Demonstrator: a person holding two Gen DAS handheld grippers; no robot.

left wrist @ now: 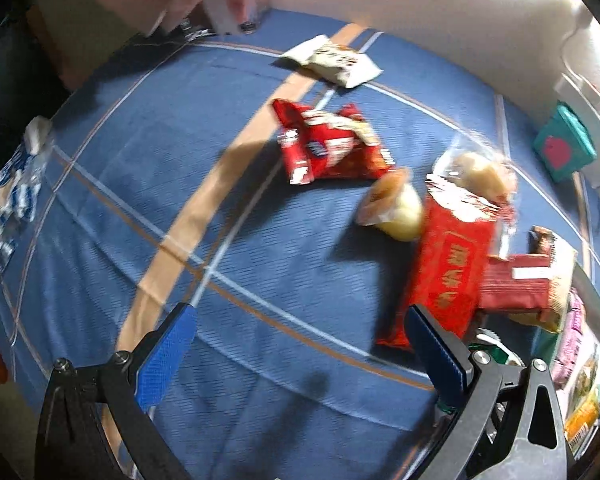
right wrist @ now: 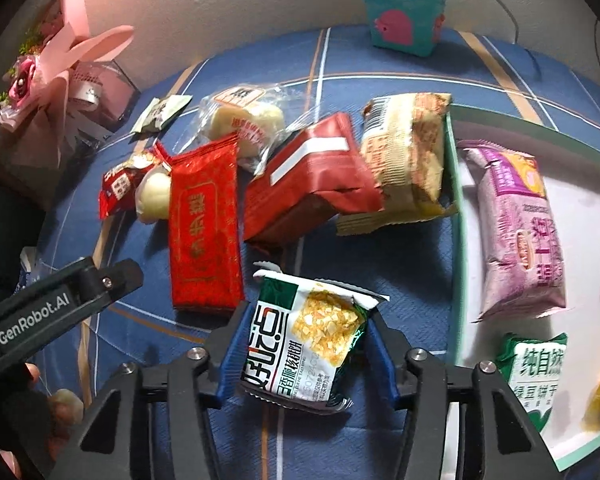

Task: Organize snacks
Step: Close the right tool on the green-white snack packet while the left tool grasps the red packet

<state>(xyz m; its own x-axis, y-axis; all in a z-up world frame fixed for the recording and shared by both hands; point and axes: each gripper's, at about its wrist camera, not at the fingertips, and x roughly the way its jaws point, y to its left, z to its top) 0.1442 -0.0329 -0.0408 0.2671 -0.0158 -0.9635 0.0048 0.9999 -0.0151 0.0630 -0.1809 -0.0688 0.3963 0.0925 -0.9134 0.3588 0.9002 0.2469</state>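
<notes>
My right gripper (right wrist: 308,346) points down at the blue checked cloth (right wrist: 412,264), its blue pads pressed against both sides of a green-and-white snack packet (right wrist: 312,336). Just beyond it lie a bright red long packet (right wrist: 204,224), a dark red packet (right wrist: 312,184) and a beige packet (right wrist: 408,152). A white tray with a green rim (right wrist: 456,184) on the right holds a purple packet (right wrist: 520,232) and a green-and-white packet (right wrist: 536,376). My left gripper (left wrist: 300,340) hangs open over bare cloth (left wrist: 260,240), nothing between its pads. A red packet (left wrist: 328,148) lies ahead of it.
A teal box (right wrist: 404,16) stands by the wall and a pink bouquet (right wrist: 48,76) at the far left. Wrapped pastries (right wrist: 244,120) and a small white packet (left wrist: 332,60) lie on the cloth. The left tool's black housing (right wrist: 60,300) shows at the lower left.
</notes>
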